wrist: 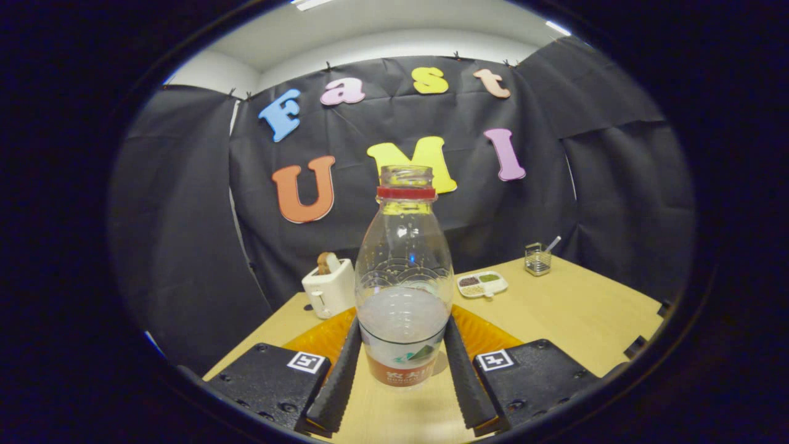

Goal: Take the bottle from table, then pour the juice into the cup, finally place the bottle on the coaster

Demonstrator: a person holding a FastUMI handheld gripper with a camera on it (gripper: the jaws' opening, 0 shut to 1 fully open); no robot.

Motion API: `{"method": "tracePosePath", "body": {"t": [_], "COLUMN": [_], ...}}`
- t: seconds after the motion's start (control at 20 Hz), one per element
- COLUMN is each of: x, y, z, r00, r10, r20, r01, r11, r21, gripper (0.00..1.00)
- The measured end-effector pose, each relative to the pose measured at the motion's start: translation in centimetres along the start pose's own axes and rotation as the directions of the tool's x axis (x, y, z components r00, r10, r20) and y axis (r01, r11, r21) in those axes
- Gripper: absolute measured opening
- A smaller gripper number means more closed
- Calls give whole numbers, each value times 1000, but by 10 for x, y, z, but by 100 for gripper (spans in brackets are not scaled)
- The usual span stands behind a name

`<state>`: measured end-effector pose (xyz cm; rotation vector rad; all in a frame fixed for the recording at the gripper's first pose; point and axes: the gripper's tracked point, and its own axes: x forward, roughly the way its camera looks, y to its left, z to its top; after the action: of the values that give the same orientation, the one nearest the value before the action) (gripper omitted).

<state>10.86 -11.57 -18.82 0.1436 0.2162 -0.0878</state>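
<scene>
So the claw [402,357] has the bottle [404,277] sitting right between its two fingers, one finger [341,376] pressed up against the lower part of the bottle at about 9 o'clock and the other at 3 o'clock, so it's clamped on it. The bottle is clear plastic, upright, no cap on, with a red ring around the neck, and it's got a pale cloudy juice filling roughly the bottom third. Just behind the bottle, poking out either side at 10 and 2 o'clock, is an orange coaster [487,333] lying flat on the wooden worktop [573,320]; can't tell whether the bottle's base touches it. Further out at 11 o'clock from the claw there's a white toaster [330,287], at 1 o'clock a little white dish [482,284] with compartments, and beyond that a small wire holder [538,259].
</scene>
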Motion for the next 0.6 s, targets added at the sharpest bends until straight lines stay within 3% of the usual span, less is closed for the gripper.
{"method": "tracePosePath", "body": {"t": [0.6], "x": [110], "y": [-22], "z": [-55], "r00": [996], "r10": [-64], "r20": [-58], "r01": [59], "r11": [996], "r21": [-72], "gripper": [76]}}
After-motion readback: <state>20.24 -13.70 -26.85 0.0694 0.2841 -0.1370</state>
